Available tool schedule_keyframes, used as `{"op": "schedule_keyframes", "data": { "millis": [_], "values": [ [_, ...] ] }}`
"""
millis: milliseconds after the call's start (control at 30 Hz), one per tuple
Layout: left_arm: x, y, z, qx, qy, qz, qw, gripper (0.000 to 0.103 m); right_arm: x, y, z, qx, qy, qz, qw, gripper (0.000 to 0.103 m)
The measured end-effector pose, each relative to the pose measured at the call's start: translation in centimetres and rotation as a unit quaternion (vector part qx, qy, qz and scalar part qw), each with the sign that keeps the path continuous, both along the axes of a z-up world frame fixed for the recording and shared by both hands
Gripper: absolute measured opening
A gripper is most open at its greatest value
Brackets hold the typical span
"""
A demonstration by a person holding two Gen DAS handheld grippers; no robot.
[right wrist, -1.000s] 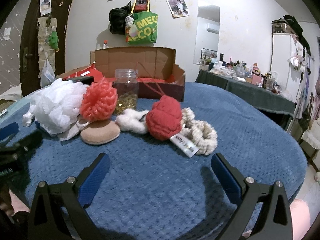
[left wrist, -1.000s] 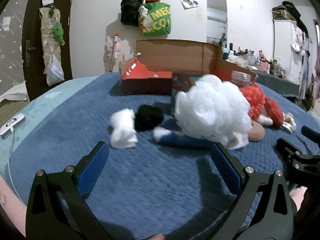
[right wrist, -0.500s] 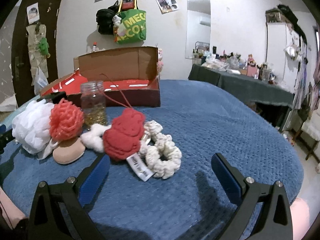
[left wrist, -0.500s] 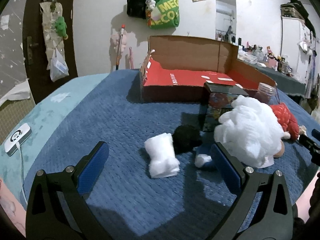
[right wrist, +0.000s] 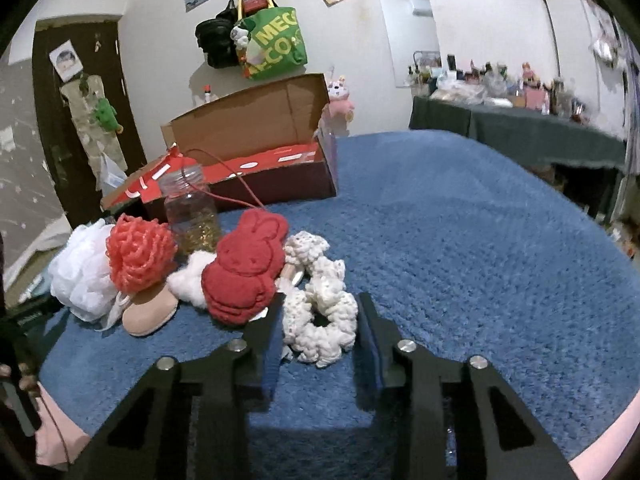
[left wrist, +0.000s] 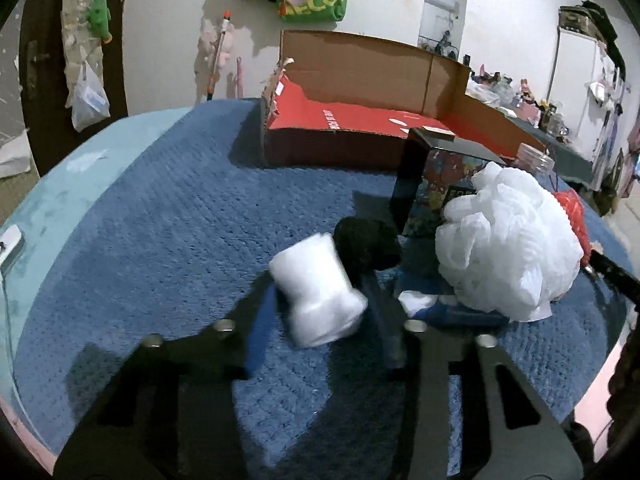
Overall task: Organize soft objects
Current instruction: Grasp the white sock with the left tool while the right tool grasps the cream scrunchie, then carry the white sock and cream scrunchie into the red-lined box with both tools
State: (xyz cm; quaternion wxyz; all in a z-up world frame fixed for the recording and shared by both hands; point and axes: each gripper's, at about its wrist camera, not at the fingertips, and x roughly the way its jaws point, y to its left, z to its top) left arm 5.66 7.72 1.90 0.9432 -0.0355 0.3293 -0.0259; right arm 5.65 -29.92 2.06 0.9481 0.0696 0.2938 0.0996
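On the blue bedspread, my left gripper has its jaws closing on a small white soft roll, with both blurred pads against its sides. A black pompom touches the roll's far side. A big white mesh pouf lies to the right. In the right wrist view, my right gripper is closing on a cream crochet scrunchie, with a pad on each side. Left of it lie a red rabbit-shaped cloth, a red mesh pouf and a beige pad.
An open cardboard box with a red inside stands at the back of the bed. A dark printed box and a clear jar stand in front of it. A blue soft item lies under the white pouf. A white device sits at the left edge.
Both grippers went from wide open to nearly closed. The left came forward onto the white roll. The right swung over the cream scrunchie.
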Motion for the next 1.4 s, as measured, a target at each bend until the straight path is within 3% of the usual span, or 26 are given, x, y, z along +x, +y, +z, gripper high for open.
{"op": "schedule_keyframes", "data": {
  "millis": [100, 267, 767, 1033, 1400],
  "values": [
    [-0.4, -0.1, 0.2, 0.006, -0.005, -0.003, 1.0, 0.023, -0.6, -0.3, 0.2, 0.004, -0.011, -0.003, 1.0, 0.029],
    [-0.9, -0.2, 0.7, 0.007, -0.009, -0.01, 0.9999, 0.022, -1.7, -0.2, 1.2, -0.011, -0.038, -0.012, 0.999, 0.028],
    [-1.5, 0.9, 1.8, 0.032, -0.009, 0.003, 0.9994, 0.022, -2.6, -0.4, 2.5, -0.03, -0.06, -0.032, 0.997, 0.027],
    [0.9, 2.2, 2.6, 0.049, 0.007, 0.001, 0.9987, 0.022, -1.1, -1.0, 3.5, -0.053, -0.061, -0.04, 0.996, 0.027],
    [4.4, 1.6, 4.3, 0.025, 0.012, -0.041, 0.9988, 0.022, 2.3, -0.2, 5.3, -0.043, -0.06, -0.009, 0.997, 0.027]
  ]
}}
